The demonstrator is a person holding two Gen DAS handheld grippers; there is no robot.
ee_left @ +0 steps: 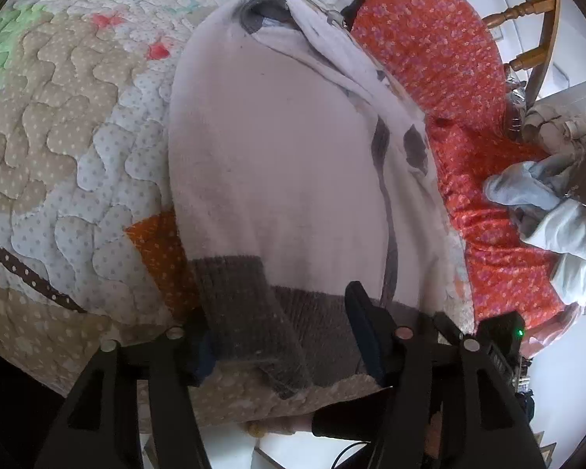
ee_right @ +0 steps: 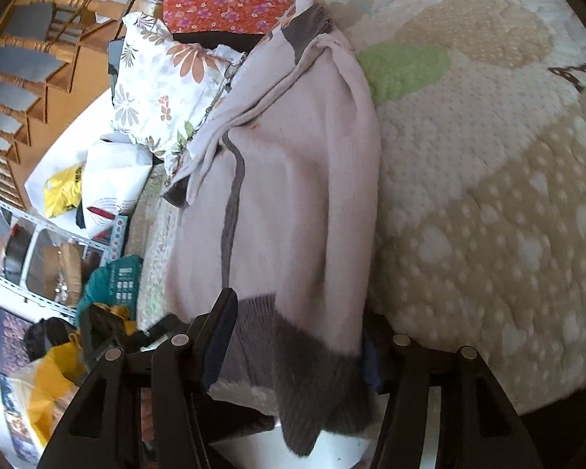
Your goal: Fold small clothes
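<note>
Pale sweater (ee_left: 277,156) lies lengthwise on the quilted bed (ee_left: 78,148), sides seemingly folded inward, final fold outstanding; left gripper (ee_left: 281,355) and right gripper (ee_right: 297,348) at six o'clock, fingers parted astride its grey hem (ee_right: 312,383), nothing clamped.

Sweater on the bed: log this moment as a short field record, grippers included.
garment: pale pink sweater with grey ribbed hem, lying flat
surface: quilted bedspread
fold state: sleeve cuff folded over the hem
left gripper: open, fingers straddling the hem
right gripper: open, fingers either side of the hem
beside it: orange floral cloth, pile of other clothes
background: wooden chair
</note>
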